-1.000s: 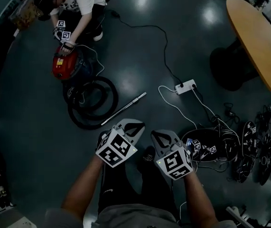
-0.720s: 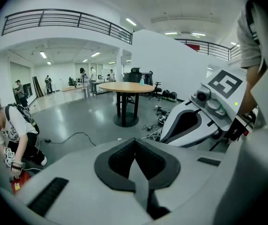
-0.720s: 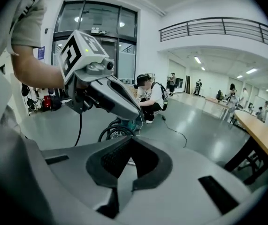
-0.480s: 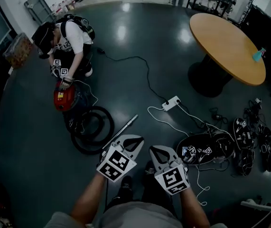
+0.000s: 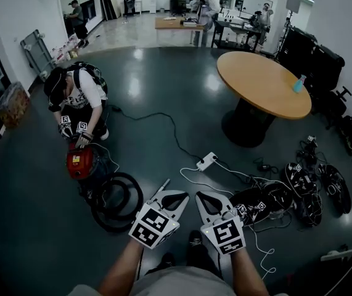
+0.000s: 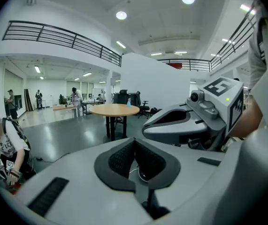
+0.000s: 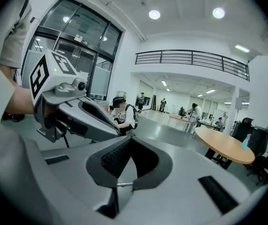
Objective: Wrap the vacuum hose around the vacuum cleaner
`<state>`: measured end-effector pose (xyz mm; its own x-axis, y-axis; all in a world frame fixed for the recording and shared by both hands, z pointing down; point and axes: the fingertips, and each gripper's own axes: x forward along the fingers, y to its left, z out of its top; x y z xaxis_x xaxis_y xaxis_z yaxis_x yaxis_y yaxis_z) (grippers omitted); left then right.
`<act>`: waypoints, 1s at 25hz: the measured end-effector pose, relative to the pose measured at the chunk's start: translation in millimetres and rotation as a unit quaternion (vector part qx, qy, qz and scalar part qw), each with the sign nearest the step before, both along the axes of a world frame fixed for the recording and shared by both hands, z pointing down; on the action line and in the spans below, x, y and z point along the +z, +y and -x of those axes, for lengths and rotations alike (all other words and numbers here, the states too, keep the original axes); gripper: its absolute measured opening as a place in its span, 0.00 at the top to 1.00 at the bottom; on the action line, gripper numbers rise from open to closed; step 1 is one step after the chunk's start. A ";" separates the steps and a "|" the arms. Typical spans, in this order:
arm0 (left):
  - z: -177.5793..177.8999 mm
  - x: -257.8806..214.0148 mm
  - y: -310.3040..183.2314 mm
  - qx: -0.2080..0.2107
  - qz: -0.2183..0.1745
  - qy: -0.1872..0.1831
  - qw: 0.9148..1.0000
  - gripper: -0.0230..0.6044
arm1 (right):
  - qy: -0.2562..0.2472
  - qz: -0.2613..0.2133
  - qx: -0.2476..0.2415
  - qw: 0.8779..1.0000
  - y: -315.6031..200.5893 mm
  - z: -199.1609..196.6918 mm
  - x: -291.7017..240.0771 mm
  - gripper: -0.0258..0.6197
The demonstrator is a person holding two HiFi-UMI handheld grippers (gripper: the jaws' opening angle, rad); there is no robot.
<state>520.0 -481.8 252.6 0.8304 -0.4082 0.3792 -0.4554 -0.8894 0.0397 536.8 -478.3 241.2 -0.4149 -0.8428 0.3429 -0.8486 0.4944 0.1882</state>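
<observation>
**A:** What does the head view show?

**B:** The red canister vacuum cleaner (image 5: 80,163) sits on the dark floor (image 5: 163,97) at the left, in front of a kneeling person (image 5: 80,97). Its yellow label is too small to read. The black vacuum hose (image 5: 117,201) lies coiled just beside it. Half a second ago the view pointed lower; now the whole round wooden bench (image 5: 262,82) shows.

**A:** And the gripper views?

**B:** The left hand-held gripper (image 6: 134,146) has its jaws together with nothing between them. The right hand-held gripper (image 7: 131,150) is the same.
</observation>
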 end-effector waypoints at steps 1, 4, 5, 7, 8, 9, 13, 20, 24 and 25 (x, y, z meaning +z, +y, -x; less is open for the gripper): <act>1.6 -7.2 4.1 0.002 -0.007 0.005 1.000 0.95 | -0.009 -0.008 0.008 1.000 2.8 1.1 -7.9 0.95; 7.2 -26.6 9.1 0.001 -0.025 0.019 0.999 0.95 | -0.052 -0.034 0.033 0.998 7.2 3.3 -32.3 0.95; 9.4 -31.8 10.4 -0.001 -0.028 0.023 0.999 0.95 | -0.069 -0.042 0.039 0.996 8.8 3.7 -39.7 0.95; 13.2 -40.2 13.6 -0.004 -0.032 0.032 0.999 0.95 | -0.090 -0.055 0.049 0.993 12.3 4.9 -51.6 0.95; 14.1 -43.7 14.8 -0.003 -0.034 0.036 0.999 0.95 | -0.091 -0.061 0.050 0.993 13.6 6.1 -56.7 0.95; 14.3 -47.2 15.4 -0.002 -0.037 0.039 0.999 0.95 | -0.088 -0.068 0.050 0.993 14.2 7.5 -61.2 0.95; 17.0 -62.9 14.2 -0.001 -0.048 0.050 0.998 0.95 | -0.079 -0.081 0.052 0.992 13.0 15.7 -77.1 0.95; 24.3 -82.9 15.0 -0.001 -0.061 0.067 0.996 0.95 | -0.089 -0.083 0.043 0.992 15.9 29.9 -92.0 0.95; 24.3 -86.6 20.8 0.005 -0.064 0.072 0.995 0.95 | -0.093 -0.080 0.037 0.992 19.1 33.3 -92.8 0.95; 23.5 -87.7 22.0 0.006 -0.065 0.072 0.995 0.95 | -0.093 -0.079 0.035 0.992 19.8 33.5 -93.6 0.95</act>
